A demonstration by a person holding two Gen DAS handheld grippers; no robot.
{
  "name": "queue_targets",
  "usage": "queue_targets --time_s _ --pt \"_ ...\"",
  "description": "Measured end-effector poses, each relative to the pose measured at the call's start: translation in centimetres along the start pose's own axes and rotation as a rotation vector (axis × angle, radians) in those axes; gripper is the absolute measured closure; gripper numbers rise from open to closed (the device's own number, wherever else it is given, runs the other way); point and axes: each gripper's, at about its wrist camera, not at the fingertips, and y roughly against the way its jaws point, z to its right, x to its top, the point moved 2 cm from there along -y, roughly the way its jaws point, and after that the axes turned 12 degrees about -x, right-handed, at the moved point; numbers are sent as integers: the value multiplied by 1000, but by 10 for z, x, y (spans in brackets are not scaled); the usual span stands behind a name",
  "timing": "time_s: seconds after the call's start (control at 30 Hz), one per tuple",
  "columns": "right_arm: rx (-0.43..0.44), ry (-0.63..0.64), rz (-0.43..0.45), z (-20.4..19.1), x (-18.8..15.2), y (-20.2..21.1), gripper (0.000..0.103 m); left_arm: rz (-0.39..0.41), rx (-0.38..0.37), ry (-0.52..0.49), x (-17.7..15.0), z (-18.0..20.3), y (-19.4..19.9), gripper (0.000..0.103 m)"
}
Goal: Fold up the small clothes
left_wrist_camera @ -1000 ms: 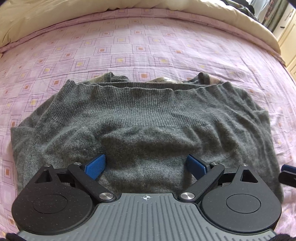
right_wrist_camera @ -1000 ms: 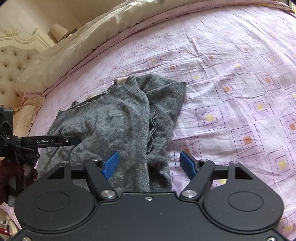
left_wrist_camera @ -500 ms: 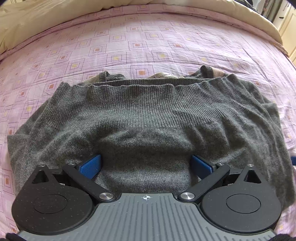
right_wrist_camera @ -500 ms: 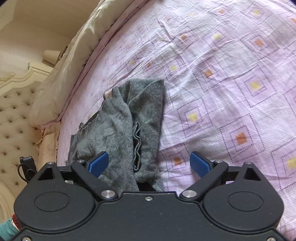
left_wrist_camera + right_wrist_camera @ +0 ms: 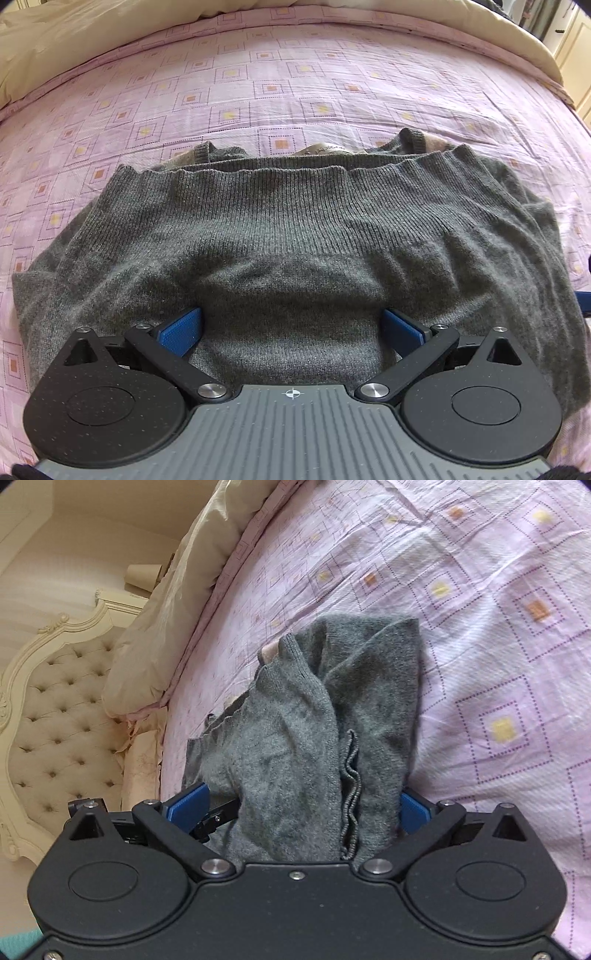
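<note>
A grey knitted sweater (image 5: 295,229) lies folded across the pink patterned bed sheet (image 5: 295,74), its ribbed hem edge facing away from me. My left gripper (image 5: 291,325) points steeply down over the sweater's near part, open wide, its blue pads (image 5: 181,328) resting apart on the knit without pinching it. In the right wrist view the sweater (image 5: 295,731) is seen from its end, bunched in folds. My right gripper (image 5: 303,805) straddles that end; its jaws are opening, and the fabric lies between the pads (image 5: 412,812) without being squeezed.
A cream duvet (image 5: 74,29) runs along the far side of the bed. A tufted cream headboard (image 5: 55,701) and a pillow (image 5: 159,638) stand to the left in the right wrist view. Bare sheet (image 5: 498,627) stretches right of the sweater.
The right gripper opened wider, rolled, and dropped lower onto the sweater's end. The left gripper opened slightly and stayed over the sweater's near part.
</note>
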Motion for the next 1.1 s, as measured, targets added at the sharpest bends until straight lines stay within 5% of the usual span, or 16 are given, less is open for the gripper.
queue_targets --time_s 0.33,0.37,0.43,0.47,0.73,0.8,0.9,1.0,1.1 --pt "7 87 -38 -20 9 -18 3 8 0 -1 0 1 -1 0" --pt "4 93 -41 -21 9 -19 9 11 0 0 -1 1 -1 0" --pt "-47 92 -64 -21 10 -24 66 19 0 2 -1 1 -1 0" --pt "-97 97 -75 -20 8 -28 74 21 -1 2 -2 2 -1 0" --pt "-271 203 -31 -48 -4 -24 75 -22 -36 25 7 -3 7 1" --pt "-281 205 -31 -49 -5 -23 74 10 -58 90 12 -11 20 15" --pt "-284 179 -23 -47 -5 -21 71 92 -62 192 21 -28 30 18" --pt "-289 159 -20 -44 -6 -18 70 14 0 166 30 -40 5 18" --pt "-297 147 -11 -44 -7 -17 64 -22 22 35 39 -33 -10 6"
